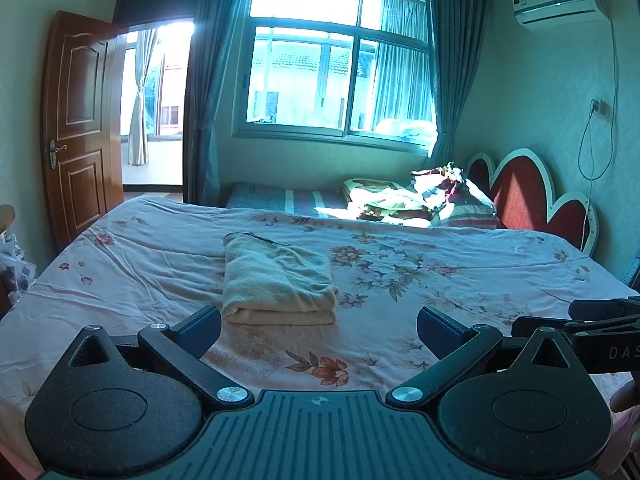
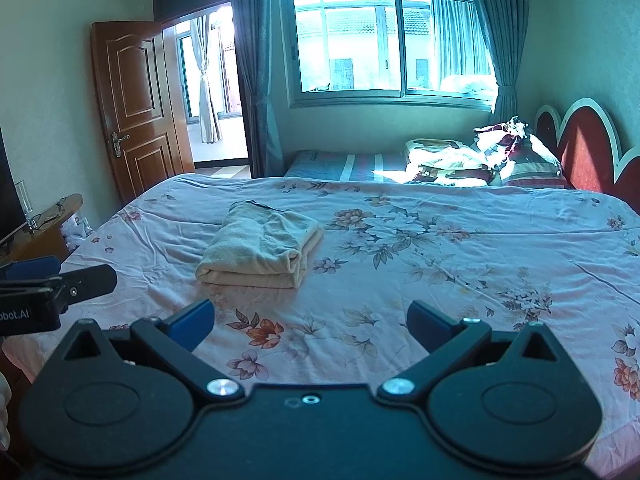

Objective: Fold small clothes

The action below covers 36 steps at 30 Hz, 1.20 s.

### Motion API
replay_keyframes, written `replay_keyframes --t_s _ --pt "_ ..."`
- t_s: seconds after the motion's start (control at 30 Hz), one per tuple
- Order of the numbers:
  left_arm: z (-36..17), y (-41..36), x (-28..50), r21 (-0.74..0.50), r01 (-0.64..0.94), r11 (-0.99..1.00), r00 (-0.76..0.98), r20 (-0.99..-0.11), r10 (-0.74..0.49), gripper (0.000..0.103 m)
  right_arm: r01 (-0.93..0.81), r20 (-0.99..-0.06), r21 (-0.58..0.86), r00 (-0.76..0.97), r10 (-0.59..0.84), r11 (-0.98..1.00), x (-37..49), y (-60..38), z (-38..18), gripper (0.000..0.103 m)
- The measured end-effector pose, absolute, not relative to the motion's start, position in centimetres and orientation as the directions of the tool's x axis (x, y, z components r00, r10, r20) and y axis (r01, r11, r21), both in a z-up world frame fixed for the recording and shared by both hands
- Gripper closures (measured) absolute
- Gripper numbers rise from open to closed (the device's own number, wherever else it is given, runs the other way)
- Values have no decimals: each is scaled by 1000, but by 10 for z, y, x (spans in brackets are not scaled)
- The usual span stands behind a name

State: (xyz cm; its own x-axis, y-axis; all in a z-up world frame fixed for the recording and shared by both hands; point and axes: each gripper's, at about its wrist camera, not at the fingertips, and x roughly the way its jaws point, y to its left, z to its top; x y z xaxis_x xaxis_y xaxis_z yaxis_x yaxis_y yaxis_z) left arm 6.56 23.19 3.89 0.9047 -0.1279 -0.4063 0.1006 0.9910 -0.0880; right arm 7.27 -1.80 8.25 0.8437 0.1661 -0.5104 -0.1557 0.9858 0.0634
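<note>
— Across the whole foreground, what is that surface?

— That is the bed [image 1: 440, 264], a wide mattress under a thin pinkish sheet printed with brown and rust flowers and creased into long soft wrinkles. Past its far edge stands a scalloped headboard [image 1: 520, 196], red and padded with a white rim, and beside it a loose heap of bedding [image 1: 408, 196] catches the sun.

— And the back wall?

— A big sliding window [image 2: 384, 36] with a pale metal frame, hung with heavy blue-grey curtains [image 2: 256, 64] in vertical pleats. To its left a glossy brown panelled door [image 2: 136, 108] stands open.

— Where is the garment?

— The folded cloth [image 1: 276, 280] lies on the sheet left of the bed's middle, just ahead of both tools. It is cream, fuzzy like terry or fleece, folded into a thick rectangle with stacked layers showing along the near edge.

— Do the tools touch it?

— No. The left gripper [image 1: 320, 330] hangs over the sheet just short of that near edge, jaws spread wide, nothing between the flat blue pads. The right gripper [image 2: 310, 322] sits a little farther back, likewise spread and empty, its black matte arms angled outward.
</note>
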Motion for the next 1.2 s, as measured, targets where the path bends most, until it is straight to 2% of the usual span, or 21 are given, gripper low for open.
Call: replay_keyframes --t_s 1.2 --pt "38 237 69 -89 98 991 907 -401 -126 0 -159 -510 61 843 168 985 78 -13 82 1"
